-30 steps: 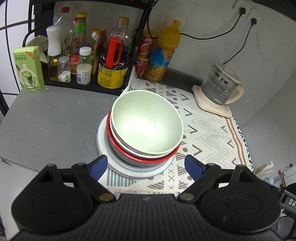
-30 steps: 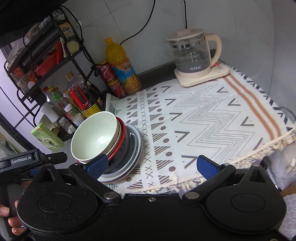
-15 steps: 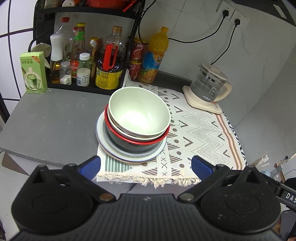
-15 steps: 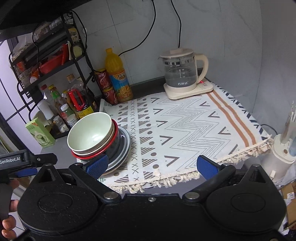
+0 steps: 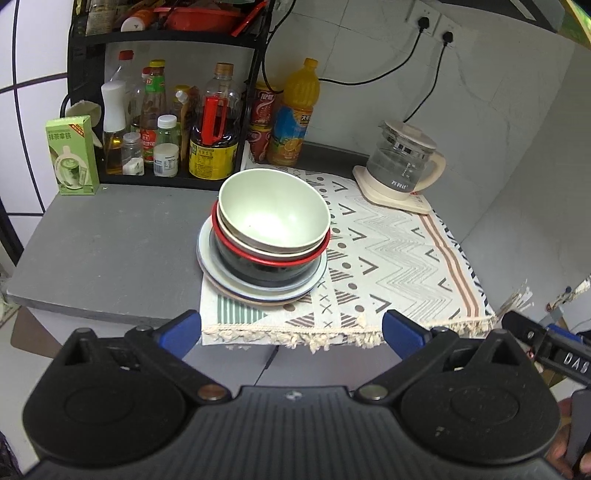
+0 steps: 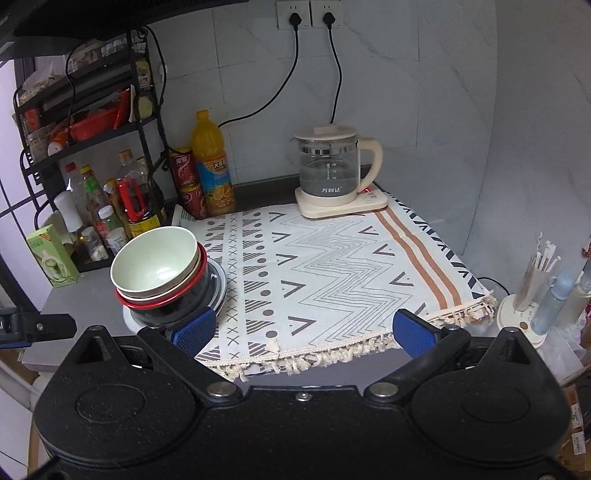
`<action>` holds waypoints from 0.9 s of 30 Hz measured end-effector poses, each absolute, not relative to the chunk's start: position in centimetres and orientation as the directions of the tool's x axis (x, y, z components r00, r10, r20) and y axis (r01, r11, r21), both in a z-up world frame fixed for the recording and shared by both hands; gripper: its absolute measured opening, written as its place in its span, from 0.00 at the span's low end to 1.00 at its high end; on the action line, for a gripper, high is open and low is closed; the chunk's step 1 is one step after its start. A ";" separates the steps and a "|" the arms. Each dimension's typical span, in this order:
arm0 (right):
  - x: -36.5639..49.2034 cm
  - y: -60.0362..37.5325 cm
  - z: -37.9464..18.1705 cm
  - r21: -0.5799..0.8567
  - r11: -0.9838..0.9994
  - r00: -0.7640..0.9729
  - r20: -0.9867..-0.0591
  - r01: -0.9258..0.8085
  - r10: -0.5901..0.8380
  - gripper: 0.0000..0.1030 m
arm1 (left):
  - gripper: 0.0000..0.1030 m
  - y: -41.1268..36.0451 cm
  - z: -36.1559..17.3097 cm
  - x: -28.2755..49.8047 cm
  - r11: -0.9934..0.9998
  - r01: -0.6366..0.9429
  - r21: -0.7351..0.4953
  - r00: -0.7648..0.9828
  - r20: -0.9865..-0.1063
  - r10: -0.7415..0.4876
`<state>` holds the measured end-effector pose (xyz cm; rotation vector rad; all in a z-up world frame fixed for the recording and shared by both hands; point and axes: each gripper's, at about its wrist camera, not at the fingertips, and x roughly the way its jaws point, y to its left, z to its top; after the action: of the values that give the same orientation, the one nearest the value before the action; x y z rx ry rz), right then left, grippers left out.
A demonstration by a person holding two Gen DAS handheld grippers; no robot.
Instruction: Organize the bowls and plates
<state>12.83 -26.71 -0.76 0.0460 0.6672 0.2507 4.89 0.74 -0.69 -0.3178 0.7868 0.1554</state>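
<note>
Bowls [image 5: 273, 218]: I counted three nested, pale green on top, then cream, then a red-rimmed dark one.
Plates [image 5: 258, 291]: two or perhaps three under them; the rims overlapped too closely for me to be sure.
Kettles [image 6: 328, 173]: one.
Orange drink bottles [image 5: 293, 118]: one.
Red cans [image 6: 186, 186]: two, stacked.
Green cartons [image 5: 72, 155]: one.
Wall plugs [image 6: 295, 18]: two.

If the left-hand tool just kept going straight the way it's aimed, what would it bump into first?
Most likely the stack of bowls and plates, probably its near edge first. The left gripper, fingers wide open and empty, points down at it over the fringed cloth. Depth is hard to judge, so it might touch the cloth's front edge instead.
</note>
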 end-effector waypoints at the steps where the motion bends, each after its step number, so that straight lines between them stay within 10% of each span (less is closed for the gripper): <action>1: 12.6 -26.8 -0.7 0.129 0.967 0.754 -0.606 -0.220 0.253 1.00 | 1.00 0.7 -0.7 4.6 0.944 -0.251 -0.214 0.697 -0.717 0.023; 27: 10.4 -27.0 -0.9 0.151 0.955 0.737 -0.608 -0.257 0.295 1.00 | 1.00 0.7 0.1 2.3 0.966 -0.212 -0.145 0.705 -0.707 0.049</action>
<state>10.39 -26.98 -0.93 0.0579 0.6769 0.3031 2.29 0.70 0.06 -0.2228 0.7760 0.1462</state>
